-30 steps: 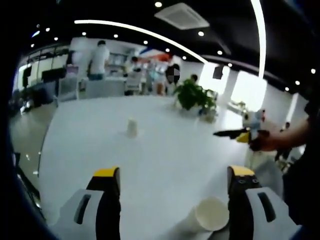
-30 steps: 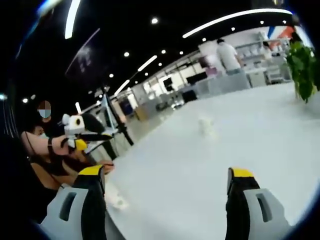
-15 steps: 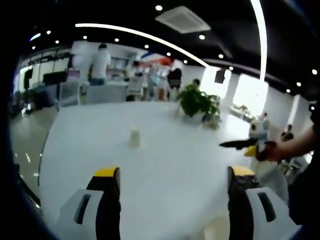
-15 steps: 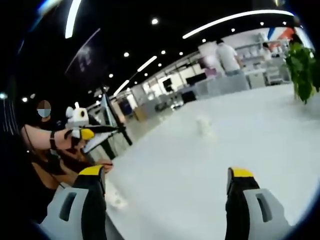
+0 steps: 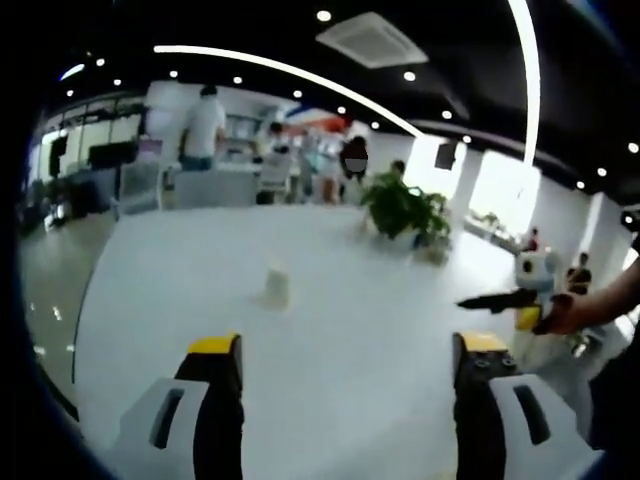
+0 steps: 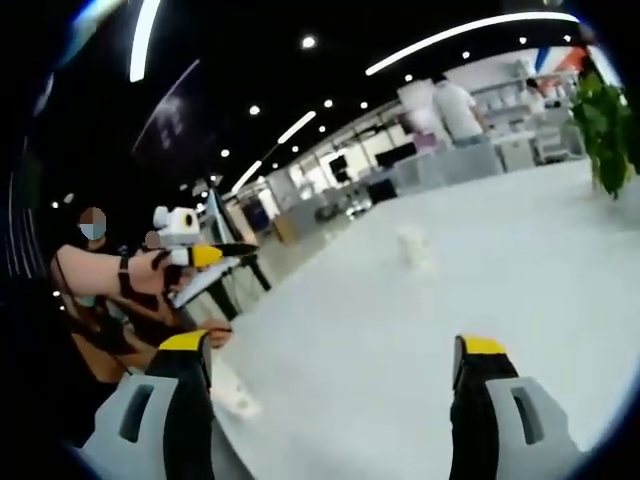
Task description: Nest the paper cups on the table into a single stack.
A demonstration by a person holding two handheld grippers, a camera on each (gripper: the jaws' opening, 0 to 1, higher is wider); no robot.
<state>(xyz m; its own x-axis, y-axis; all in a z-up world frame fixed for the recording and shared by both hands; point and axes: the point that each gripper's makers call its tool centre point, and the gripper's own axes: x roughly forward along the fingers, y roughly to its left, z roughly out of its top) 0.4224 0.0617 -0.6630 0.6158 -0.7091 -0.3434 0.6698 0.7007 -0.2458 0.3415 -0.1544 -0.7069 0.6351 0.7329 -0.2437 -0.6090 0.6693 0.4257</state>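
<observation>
One paper cup is seen standing far out on the white table, well apart from both grippers. Left gripper and right gripper are both held wide open, nothing gripped. The cup is judged light, thin-walled and easily crushed; a gentle grip across the side wall is advised.

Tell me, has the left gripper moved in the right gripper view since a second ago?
Yes. The left gripper has shifted right and slightly down, judged against the seated person behind it.

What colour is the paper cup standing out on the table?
White. The paper cup stands on the white table, clearest in the left gripper view.
</observation>
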